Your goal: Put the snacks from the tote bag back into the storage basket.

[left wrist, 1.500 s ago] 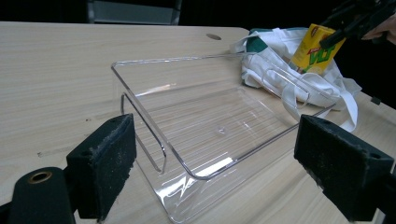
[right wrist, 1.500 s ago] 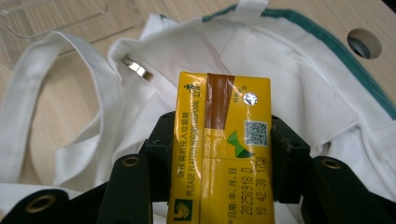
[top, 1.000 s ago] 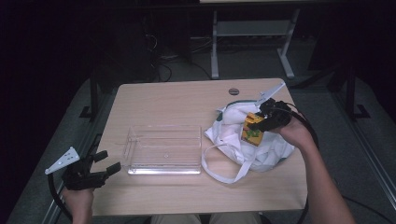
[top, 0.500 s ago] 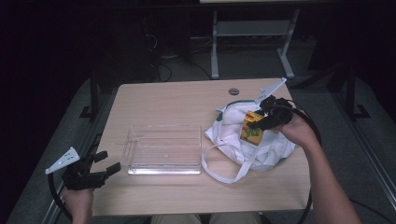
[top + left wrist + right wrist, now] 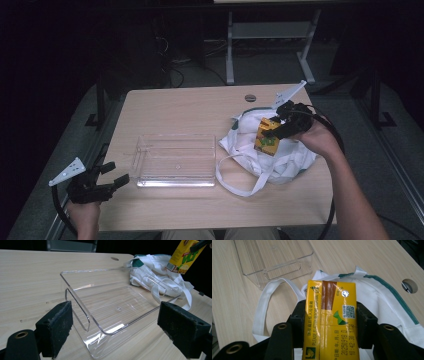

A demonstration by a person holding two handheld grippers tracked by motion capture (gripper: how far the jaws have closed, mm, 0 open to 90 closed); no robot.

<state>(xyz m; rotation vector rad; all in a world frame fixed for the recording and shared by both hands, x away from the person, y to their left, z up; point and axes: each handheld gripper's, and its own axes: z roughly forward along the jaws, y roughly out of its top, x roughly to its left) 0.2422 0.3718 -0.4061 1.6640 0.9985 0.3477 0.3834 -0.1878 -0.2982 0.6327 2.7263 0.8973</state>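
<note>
While two grippers are at work over one pale wood-grain table [image 5: 170, 110], the things on it number three: one clear tray, one cloth bag and one drink carton. The tray [image 5: 175, 160] is a shallow rectangle of see-through hard plastic with a ribbed floor and a moulded handle at the end; it lies flat near the table's middle, empty. Just to its right lies the bag [image 5: 280, 155], soft white fabric crumpled in a heap, with green trim at its mouth and long flat straps looping toward the tray. The carton [image 5: 266, 138] is a small yellow box with a brown strip, green marks and printed text. The right gripper [image 5: 277, 129] has its black padded jaws closed on the carton's two sides, holding it above the bag and clear of the cloth. The left gripper [image 5: 107, 180] hovers at the table's near left corner, just beside the tray's end, its rough foam-faced jaws spread wide with nothing between them. One round hole [image 5: 250, 98] pierces the table's far edge.
</note>
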